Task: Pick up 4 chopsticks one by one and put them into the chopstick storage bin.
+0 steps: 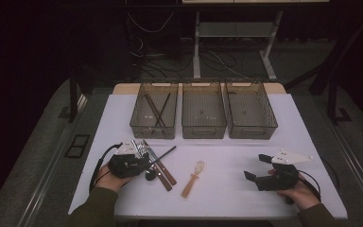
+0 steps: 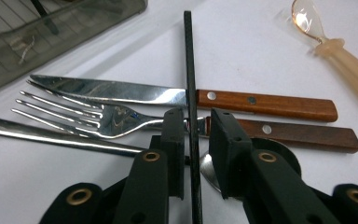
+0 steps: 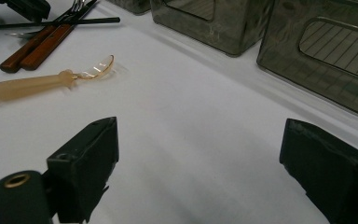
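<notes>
Our left gripper fingers closing round black chopstick, gap remaining; thin, stiff, light, slippery — we grip mid-length. Right gripper fingers wide open, empty.

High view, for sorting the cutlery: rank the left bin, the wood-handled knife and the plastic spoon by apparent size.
1. Left bin, clearly largest.
2. Wood-handled knife.
3. Plastic spoon, smallest.
The bin lies farther from the camera, yet looks biggest.
</notes>
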